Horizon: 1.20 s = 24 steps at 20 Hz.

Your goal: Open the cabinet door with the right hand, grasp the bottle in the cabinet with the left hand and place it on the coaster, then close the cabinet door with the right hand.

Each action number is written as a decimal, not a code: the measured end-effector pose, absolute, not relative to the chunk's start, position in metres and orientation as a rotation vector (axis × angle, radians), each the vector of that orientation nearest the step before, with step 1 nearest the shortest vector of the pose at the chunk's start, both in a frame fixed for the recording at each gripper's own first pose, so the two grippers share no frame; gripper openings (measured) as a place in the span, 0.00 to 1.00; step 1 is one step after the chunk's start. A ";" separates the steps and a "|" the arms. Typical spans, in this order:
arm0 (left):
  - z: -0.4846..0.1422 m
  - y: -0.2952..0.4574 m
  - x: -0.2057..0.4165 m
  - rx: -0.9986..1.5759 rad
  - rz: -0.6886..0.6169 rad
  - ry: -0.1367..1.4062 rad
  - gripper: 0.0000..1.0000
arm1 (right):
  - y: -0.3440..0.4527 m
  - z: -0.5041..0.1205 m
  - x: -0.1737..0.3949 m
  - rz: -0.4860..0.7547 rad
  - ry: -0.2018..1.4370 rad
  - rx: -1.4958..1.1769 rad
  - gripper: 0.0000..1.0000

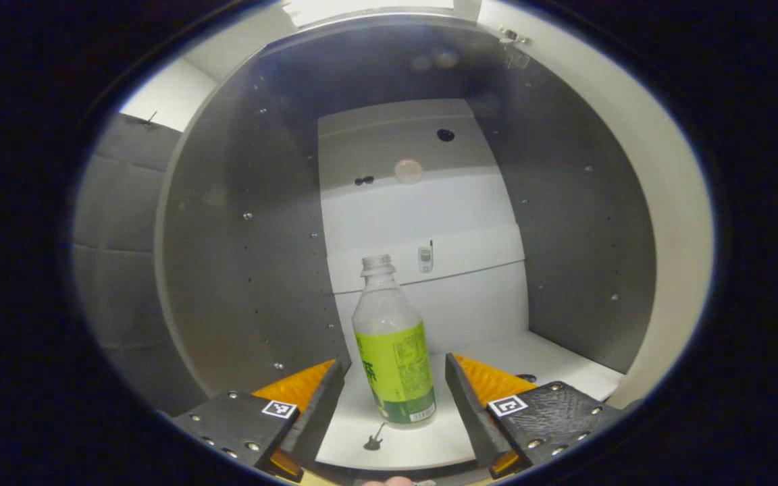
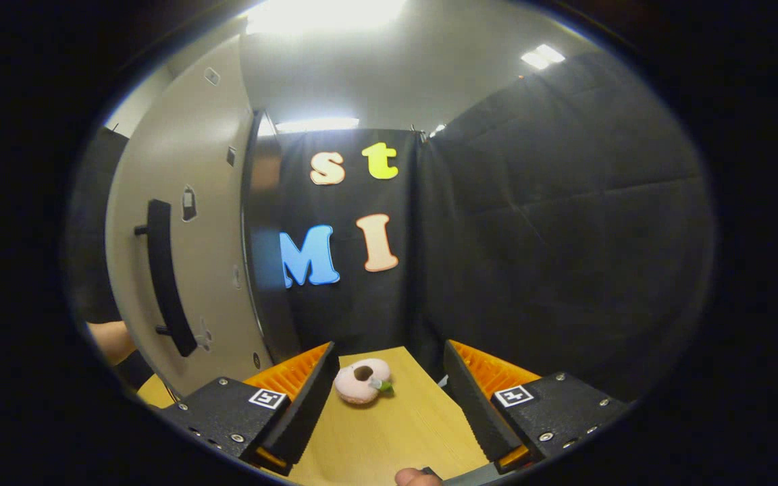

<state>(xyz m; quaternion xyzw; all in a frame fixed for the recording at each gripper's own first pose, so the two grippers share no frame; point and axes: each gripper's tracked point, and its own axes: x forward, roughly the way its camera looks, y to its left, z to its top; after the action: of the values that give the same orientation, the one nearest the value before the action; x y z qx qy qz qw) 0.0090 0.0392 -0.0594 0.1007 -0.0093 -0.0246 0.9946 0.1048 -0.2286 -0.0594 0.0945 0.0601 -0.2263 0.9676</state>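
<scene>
My left gripper [image 1: 394,398] gapes around the bottle [image 1: 393,358] at bottom centre; closing off-centre could topple it. Right gripper [image 2: 389,398] gapes, empty.

Bottle [image 1: 394,351] label print too small; door [image 2: 179,256] hides arm.

You're in a recording booth, not a home: black cloth walls [image 2: 551,223] hang beyond your right fingers, with office ceiling lights [image 2: 543,57] overhead. Ahead of those fingers sits a bare wooden table [image 2: 389,432], and left of them a pale cabinet door [image 2: 193,202] stands open. Past your left fingers, a plain cabinet interior [image 1: 247,223].
</scene>
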 end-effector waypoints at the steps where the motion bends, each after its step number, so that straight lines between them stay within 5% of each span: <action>1: -0.062 0.038 0.018 0.187 -0.052 -0.013 0.86 | -0.229 -0.072 0.110 -0.457 0.154 0.197 0.96; 9: -0.089 0.055 0.070 0.150 -0.010 0.034 0.91 | -0.231 -0.141 0.151 -0.391 0.362 0.094 0.96; 13: -0.088 0.054 0.069 0.133 -0.025 0.036 0.63 | -0.236 -0.151 0.167 -0.389 0.406 0.109 0.95; 14: -0.084 0.054 0.066 0.127 -0.023 0.027 0.68 | -0.237 -0.149 0.172 -0.387 0.398 0.118 0.95; 18: -0.056 0.054 0.024 0.127 -0.047 -0.025 0.63 | -0.241 -0.142 0.183 -0.400 0.361 0.081 0.95; 24: -0.024 0.068 -0.105 0.178 -0.094 -0.089 0.71 | -0.220 -0.131 0.198 -0.394 0.284 0.114 0.95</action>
<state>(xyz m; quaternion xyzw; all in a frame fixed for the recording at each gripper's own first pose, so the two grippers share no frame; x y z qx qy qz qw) -0.1048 0.0681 -0.0240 0.0887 -0.0442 -0.0470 0.9940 0.1976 -0.2198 -0.1309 0.0566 0.1404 -0.1948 0.9691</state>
